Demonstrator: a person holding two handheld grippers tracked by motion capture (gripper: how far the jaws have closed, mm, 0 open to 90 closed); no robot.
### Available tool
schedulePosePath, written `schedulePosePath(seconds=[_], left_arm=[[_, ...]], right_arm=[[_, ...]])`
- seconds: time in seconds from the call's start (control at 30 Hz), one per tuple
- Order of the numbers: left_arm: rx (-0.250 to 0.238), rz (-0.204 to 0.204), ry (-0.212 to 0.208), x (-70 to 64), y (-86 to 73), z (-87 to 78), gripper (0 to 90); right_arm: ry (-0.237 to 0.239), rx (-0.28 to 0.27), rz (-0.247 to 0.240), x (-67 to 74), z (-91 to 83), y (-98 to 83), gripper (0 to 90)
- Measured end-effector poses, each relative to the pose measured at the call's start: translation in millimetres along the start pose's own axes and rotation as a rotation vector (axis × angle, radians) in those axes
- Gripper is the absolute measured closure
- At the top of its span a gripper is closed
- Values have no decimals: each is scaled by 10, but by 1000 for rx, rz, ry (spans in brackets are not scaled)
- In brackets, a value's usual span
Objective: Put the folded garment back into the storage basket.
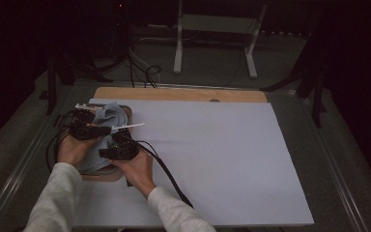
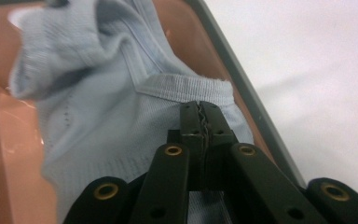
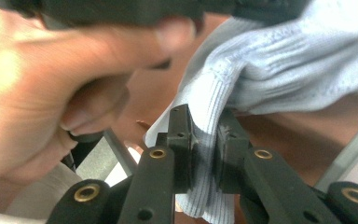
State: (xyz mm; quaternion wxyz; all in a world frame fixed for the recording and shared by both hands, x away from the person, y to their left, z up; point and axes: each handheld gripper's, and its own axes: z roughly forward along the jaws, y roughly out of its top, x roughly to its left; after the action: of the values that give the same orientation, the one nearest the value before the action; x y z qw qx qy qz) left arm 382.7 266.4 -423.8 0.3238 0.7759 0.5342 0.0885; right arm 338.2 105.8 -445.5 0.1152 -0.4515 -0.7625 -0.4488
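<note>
The blurred left hand point(image 3: 51, 93) hides part of the tray point(image 3: 154, 88).

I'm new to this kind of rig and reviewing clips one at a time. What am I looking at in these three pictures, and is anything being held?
There is no robot here: a person holds a two-jaw hand tool in each hand. The high view looks down on the table from above; the left gripper and right gripper work at its left side. The other two pictures come from small cameras riding on each tool, looking along its black jaws. On the table lies a large white sheet, with a pinkish-brown tray at its left edge. In the tray is a pale blue knitted cloth. The left gripper's jaws are shut on the cloth's hem. The right gripper pinches another fold of the same cloth.
</note>
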Motion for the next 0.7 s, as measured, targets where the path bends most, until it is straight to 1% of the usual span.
schedulePosePath(seconds=[0.13,0.2,0.23,0.3,0.37,0.4,0.43,0.47,0.5,0.57,0.6,0.67,0.7], left_arm=[[18,3,2,-13,3,47,900],[31,10,7,-17,3,62,900],[35,11,13,-17,1,75,900],[53,6,27,-17,-7,107,900],[75,5,46,-9,-23,141,900],[79,6,48,3,-31,153,900],[77,-2,53,13,-37,158,900],[75,-7,54,23,-43,161,900],[73,-11,57,30,-45,161,900],[65,-17,62,32,-43,155,900],[66,-16,63,31,-39,150,899],[58,-15,68,27,-33,146,886],[55,-14,65,24,-31,144,884]], right_arm=[[-2,5,-13,-6,-1,-4,784],[4,3,-23,-11,-9,-3,761],[12,2,-30,-12,-14,-2,735],[29,5,-45,-16,-33,4,639],[39,-27,-90,-31,-67,14,536],[33,-59,-130,-40,-92,20,500],[19,-84,-165,-43,-124,30,471],[7,-97,-185,-47,-156,43,440],[-1,-107,-190,-61,-184,61,401],[-5,-107,-177,-103,-237,99,374],[-10,-111,-178,-122,-258,109,352],[-32,-124,-200,-153,-288,118,326],[-42,-123,-200,-164,-301,120,312]])
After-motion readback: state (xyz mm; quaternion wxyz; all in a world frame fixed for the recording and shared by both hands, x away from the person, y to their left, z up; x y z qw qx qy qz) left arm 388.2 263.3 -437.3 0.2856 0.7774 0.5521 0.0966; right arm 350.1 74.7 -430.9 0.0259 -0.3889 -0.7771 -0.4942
